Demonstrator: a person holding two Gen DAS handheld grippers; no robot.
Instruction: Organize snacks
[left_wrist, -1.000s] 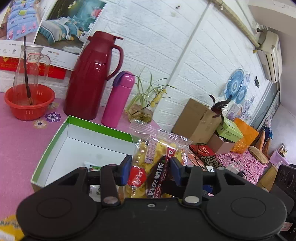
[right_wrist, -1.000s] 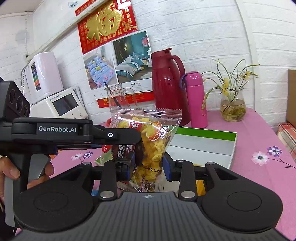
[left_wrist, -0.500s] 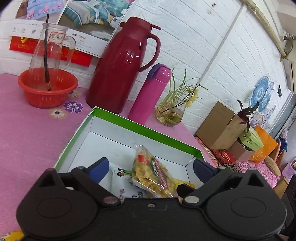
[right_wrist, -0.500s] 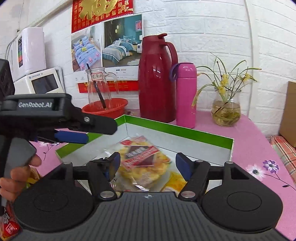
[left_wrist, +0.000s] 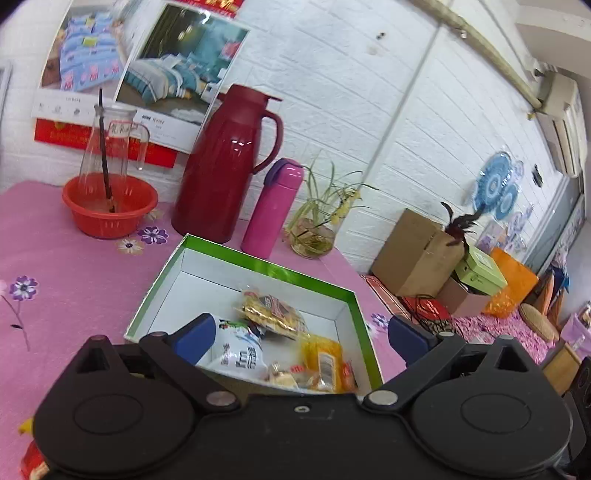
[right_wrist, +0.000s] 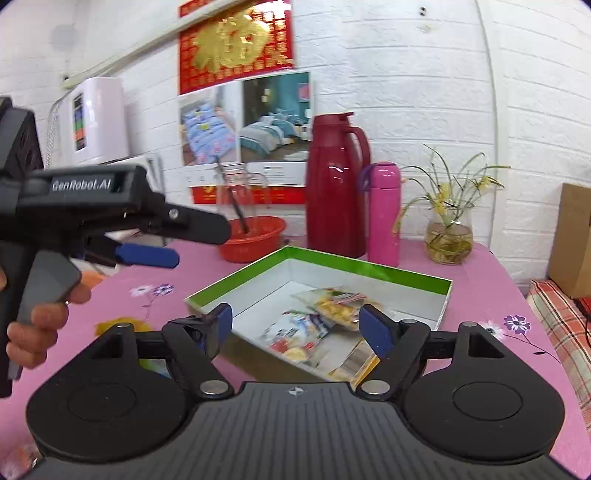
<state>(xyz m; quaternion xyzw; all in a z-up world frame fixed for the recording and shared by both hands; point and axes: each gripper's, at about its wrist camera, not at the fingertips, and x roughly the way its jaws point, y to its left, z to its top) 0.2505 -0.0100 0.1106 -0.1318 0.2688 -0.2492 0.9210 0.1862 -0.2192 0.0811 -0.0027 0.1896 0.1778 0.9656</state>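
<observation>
Both grippers stand with jaws wide apart and nothing between them, having just been opening. Ahead of and below the left gripper (left_wrist: 301, 334) lies the green-rimmed box (left_wrist: 258, 260) on the pink tabletop (left_wrist: 74, 266), with the yellow chip bag (left_wrist: 273, 312) and a white snack packet (left_wrist: 240, 356) inside it. The right gripper (right_wrist: 295, 325) hovers over the box's near edge, the chip bag just beyond its right pad. Past the box stand a red thermos jug (left_wrist: 225, 162) and a pink flask (left_wrist: 273, 206).

Glossy plastic is seen on the red jug (left_wrist: 225, 162), crinkly foil on the snack packets (left_wrist: 273, 314), and matt card on the green-rimmed box (left_wrist: 266, 266).
</observation>
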